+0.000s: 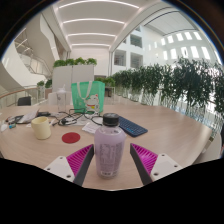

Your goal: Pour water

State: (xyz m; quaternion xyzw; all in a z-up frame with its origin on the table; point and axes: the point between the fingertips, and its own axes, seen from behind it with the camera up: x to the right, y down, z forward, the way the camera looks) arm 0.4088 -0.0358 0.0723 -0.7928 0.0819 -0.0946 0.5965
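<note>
1. Bright, tall atrium with ceiling light strips and rows of green potted plants [165, 82] beyond a pale round tabletop [165, 130].
2. Between the two fingers with magenta pads [144, 158]: a clear plastic bottle with a dark cap [108, 147], upright, close against the pads on both sides. Gripper [110, 165] apparently pinching the bottle, though firm contact on both sides hard to confirm.
3. Beyond the bottle, well apart to the left: a cream ceramic mug [41, 127], likely the receiver. Nearer: a round red coaster [71, 137]; farther back, a translucent green jug [87, 96]; just right of the bottle, a dark blue flat notebook [130, 126].
4. Step in hand, as judged: bottle grasped, pour not yet begun; cap seemingly on.
5. Next move calls for carrying the bottle toward the mug, mouth over the rim, then a slow tilt; cap possibly needing removal first.
</note>
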